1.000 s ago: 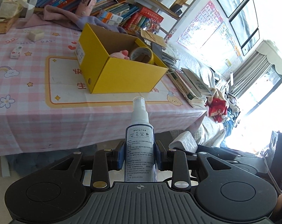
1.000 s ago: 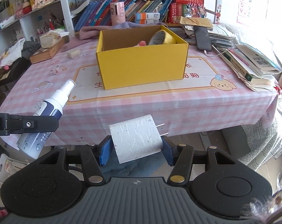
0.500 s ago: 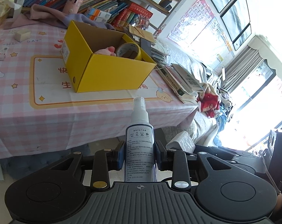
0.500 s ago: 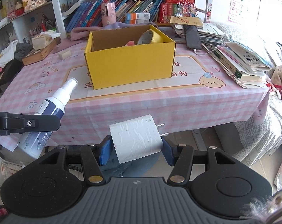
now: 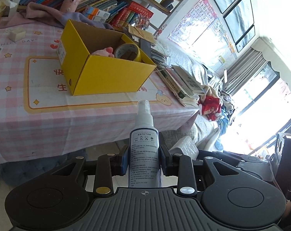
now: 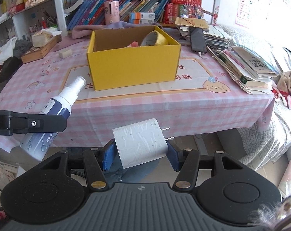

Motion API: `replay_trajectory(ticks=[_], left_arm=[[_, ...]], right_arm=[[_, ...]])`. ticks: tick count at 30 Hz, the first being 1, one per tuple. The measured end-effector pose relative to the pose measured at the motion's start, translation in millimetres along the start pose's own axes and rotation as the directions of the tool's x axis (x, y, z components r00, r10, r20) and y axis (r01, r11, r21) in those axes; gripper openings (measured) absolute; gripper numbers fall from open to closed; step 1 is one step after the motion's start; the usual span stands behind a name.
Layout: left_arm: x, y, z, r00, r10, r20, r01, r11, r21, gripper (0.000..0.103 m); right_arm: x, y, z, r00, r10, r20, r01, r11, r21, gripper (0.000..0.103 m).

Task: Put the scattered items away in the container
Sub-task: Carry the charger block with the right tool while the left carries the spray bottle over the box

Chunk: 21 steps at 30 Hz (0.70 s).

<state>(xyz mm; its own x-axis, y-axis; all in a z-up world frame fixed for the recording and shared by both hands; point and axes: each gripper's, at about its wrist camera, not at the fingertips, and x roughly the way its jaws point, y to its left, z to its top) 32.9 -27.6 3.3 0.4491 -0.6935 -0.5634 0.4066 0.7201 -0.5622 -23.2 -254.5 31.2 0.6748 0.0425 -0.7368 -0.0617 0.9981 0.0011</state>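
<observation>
our left gripper [image 5: 144, 160] clamps a slim cylindrical spray bottle [image 5: 144, 154], glossy, with a white label and clear cap, at lower centre of the left view. our right gripper [image 6: 139, 154] pinches a blocky white charger plug [image 6: 140, 141] with a scuffed skin and two metal prongs. the open yellow cardboard box [image 6: 132, 65], matte, sits mid-frame on the pink checked tablecloth [image 6: 164, 104], holding a yellow tape roll [image 6: 155, 38] and something pink. stacked books [image 6: 247, 65] crowd the right edge.
</observation>
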Motion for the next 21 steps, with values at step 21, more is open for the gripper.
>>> replay_trajectory(ticks=[21], left_arm=[[45, -8, 94, 0.99, 0.018, 0.143, -0.034, 0.993, 0.113, 0.031]], right_arm=[[51, -32, 92, 0.985, 0.045, 0.165, -0.039, 0.999, -0.037, 0.053]])
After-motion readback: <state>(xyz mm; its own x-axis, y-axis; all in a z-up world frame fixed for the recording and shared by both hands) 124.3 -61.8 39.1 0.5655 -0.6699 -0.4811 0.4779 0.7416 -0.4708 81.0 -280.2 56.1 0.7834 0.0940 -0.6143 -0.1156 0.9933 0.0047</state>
